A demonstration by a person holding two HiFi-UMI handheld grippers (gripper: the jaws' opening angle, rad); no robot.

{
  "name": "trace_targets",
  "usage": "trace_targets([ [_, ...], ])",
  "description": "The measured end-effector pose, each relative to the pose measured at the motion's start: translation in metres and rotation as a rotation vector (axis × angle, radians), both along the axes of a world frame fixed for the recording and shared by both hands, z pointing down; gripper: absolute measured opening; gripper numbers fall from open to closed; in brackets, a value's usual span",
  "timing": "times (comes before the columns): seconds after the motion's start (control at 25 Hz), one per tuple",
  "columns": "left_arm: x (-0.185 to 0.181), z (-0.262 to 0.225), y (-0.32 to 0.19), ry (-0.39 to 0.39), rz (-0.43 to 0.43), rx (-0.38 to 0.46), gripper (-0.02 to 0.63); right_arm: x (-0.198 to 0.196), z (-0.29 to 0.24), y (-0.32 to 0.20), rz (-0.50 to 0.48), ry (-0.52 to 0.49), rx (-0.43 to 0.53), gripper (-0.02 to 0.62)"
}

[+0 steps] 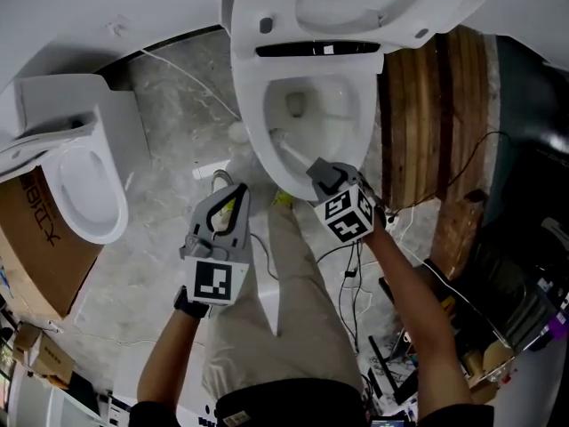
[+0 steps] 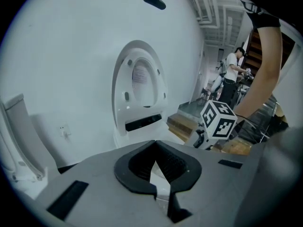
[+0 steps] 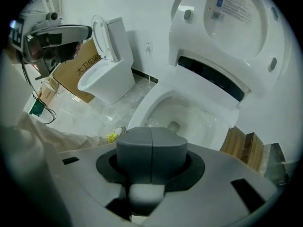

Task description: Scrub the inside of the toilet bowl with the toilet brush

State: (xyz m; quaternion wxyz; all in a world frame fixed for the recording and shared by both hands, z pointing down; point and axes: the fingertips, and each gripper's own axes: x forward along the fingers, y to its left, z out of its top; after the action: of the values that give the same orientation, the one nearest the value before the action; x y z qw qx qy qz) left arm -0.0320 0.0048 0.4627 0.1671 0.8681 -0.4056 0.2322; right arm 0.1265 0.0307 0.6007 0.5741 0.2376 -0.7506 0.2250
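The white toilet bowl (image 1: 253,140) stands at the top middle of the head view with its lid (image 1: 356,7) raised. My right gripper (image 1: 322,172) hangs over the bowl's near rim, shut on the white handle (image 1: 295,155) of the toilet brush. The brush head (image 1: 277,136) rests against the bowl's inner left wall. In the right gripper view the bristles (image 3: 150,123) show just beyond the closed jaws (image 3: 151,145). My left gripper (image 1: 233,198) hovers left of the bowl over the floor, tips together and holding nothing. It (image 2: 154,148) faces the raised lid (image 2: 139,89).
A second toilet (image 1: 80,176) stands at left beside a cardboard box (image 1: 31,238). Wooden planks (image 1: 436,114) lean right of the bowl, with cables (image 1: 356,274) and clutter lower right. A yellow item (image 1: 283,198) lies by the bowl's base. A person (image 2: 232,74) stands far off.
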Motion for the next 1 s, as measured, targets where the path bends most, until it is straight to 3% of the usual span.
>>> trace_targets([
  [0.48, -0.017, 0.012, -0.003, 0.000, -0.024, -0.025, 0.018, -0.029, 0.008, -0.067, 0.068, -0.022, 0.095, 0.158],
  [1.0, -0.007, 0.022, 0.000, 0.003, 0.003, -0.041, 0.018, -0.029, 0.023, -0.114, 0.039, 0.023, 0.225, 0.158],
])
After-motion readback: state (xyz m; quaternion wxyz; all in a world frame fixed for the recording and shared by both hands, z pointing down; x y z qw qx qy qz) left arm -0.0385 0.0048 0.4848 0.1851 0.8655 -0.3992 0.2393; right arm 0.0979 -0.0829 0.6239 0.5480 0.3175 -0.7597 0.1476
